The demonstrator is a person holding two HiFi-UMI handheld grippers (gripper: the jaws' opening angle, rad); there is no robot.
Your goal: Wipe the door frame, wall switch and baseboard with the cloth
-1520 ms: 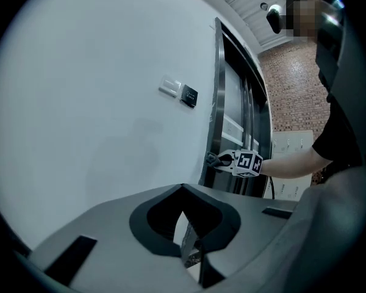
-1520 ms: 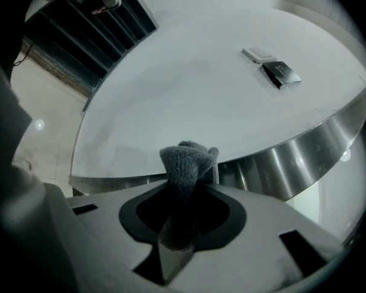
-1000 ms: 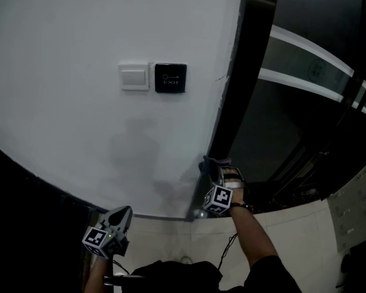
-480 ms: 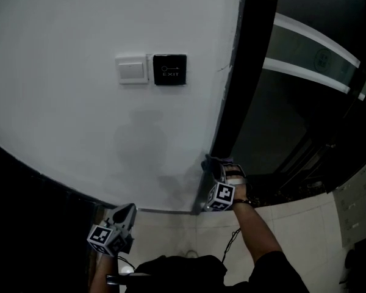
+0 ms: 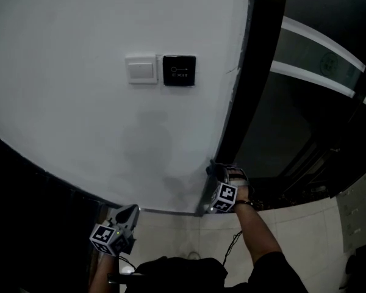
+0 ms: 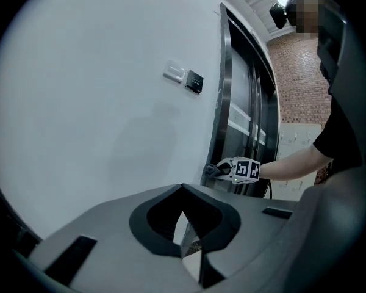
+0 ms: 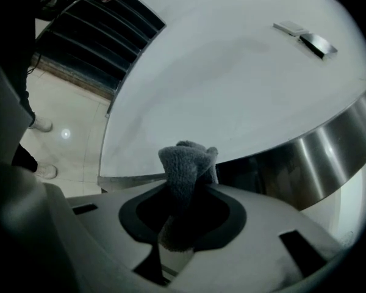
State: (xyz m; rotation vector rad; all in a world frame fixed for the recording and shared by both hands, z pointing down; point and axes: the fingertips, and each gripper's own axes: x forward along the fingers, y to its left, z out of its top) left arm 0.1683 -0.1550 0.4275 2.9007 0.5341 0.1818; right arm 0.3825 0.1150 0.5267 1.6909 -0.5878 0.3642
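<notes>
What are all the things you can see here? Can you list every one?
Wall: one, white, straight ahead.
Wall switch: one, white, on the wall.
Exit button: one, black, right beside the wall switch.
Door frame: one, dark, at the wall's right edge.
Door: one, dark with two pale stripes, right of the door frame.
Baseboard: one, grey, along the wall's foot.
Floor tiles: many, pale, below.
Cloth: one, grey, low by the door frame.
Left gripper: one, grey, low near the wall, shut and empty.
Right gripper: one, grey, shut on the cloth.
</notes>
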